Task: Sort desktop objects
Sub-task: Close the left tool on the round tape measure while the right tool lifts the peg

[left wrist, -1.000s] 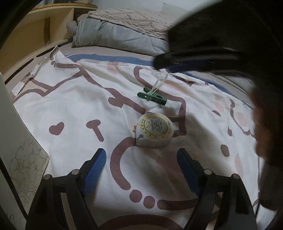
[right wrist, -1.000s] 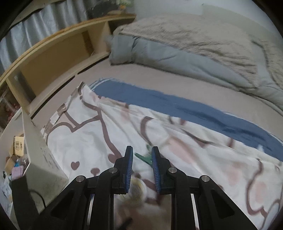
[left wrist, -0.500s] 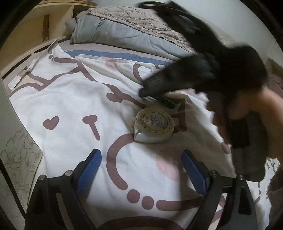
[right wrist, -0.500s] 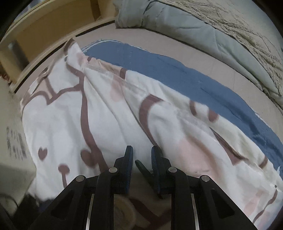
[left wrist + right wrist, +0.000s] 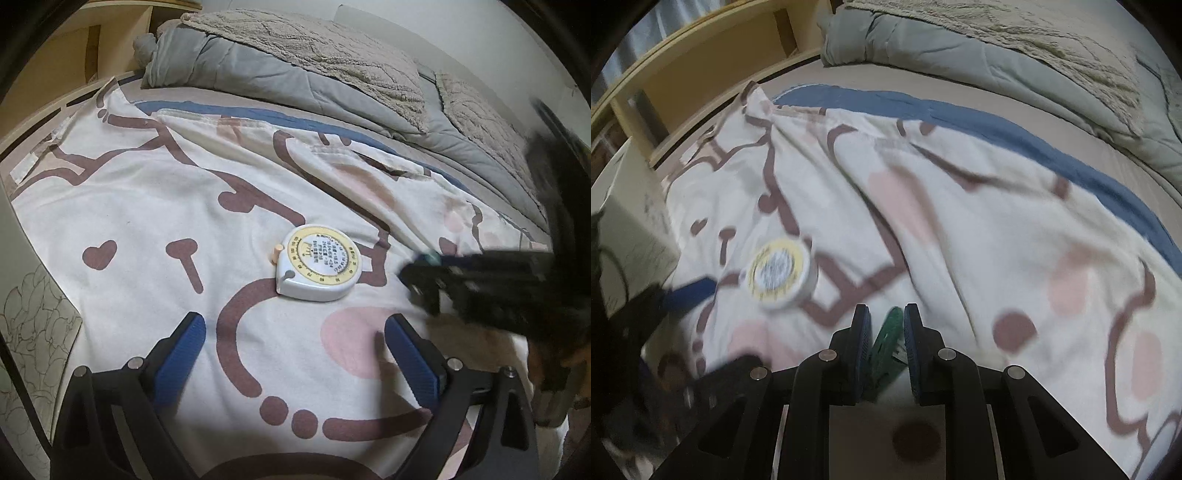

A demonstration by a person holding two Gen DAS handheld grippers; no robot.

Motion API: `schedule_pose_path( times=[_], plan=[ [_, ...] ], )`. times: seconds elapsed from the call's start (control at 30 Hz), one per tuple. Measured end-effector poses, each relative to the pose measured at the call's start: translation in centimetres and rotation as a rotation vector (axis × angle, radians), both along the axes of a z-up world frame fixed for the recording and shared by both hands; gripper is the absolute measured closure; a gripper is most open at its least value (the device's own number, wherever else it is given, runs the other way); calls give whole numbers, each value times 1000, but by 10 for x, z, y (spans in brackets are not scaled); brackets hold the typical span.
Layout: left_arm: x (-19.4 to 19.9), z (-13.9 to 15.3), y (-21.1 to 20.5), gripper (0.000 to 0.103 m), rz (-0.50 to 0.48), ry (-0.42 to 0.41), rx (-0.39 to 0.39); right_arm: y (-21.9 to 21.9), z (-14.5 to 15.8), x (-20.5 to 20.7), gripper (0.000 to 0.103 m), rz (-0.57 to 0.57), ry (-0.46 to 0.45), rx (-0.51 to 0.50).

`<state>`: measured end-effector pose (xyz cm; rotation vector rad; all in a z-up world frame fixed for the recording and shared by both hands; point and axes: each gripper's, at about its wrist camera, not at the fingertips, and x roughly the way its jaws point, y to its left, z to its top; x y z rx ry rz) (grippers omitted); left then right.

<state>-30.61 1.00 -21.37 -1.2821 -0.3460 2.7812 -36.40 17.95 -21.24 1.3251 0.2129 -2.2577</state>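
Pinching the green clothespin (image 5: 886,334) between nearly closed fingers, the right gripper (image 5: 885,325) carries it clear of the patterned sheet (image 5: 147,206) for sorting, while the left gripper (image 5: 291,354) waits wide open just short of the tape measure (image 5: 318,267) lying mid-sheet.

Round tape measure (image 5: 318,263) on patterned sheet (image 5: 147,206), left gripper (image 5: 293,347) jaws wide apart, blurred right gripper (image 5: 480,280) alongside
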Motion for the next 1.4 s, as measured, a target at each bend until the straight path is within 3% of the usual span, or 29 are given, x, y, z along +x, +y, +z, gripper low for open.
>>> schedule_pose_path(
  times=[0.47,0.73,0.83,0.9,1.0,1.2,1.27,1.4],
  plan=[
    [-13,4,2,6,-9,-9,-9,47,-2,76,85,14,-9,-52],
    [-30,7,4,7,-6,-22,-36,63,-10,92,85,-34,3,-183],
    [-36,6,6,7,-12,-28,-46,63,-9,94,79,-28,10,-199],
    [-39,6,10,10,-25,-29,-62,61,-7,97,64,-3,19,-207],
    [-40,6,20,24,-59,-27,-107,54,-3,101,50,35,26,-204],
    [-38,5,32,48,-103,-21,-157,43,18,109,48,84,20,-250],
    [-38,5,33,48,-108,-19,-157,44,26,114,47,90,17,-270],
    [-38,5,35,50,-121,-8,-162,52,37,127,36,70,16,-278]
  ],
)
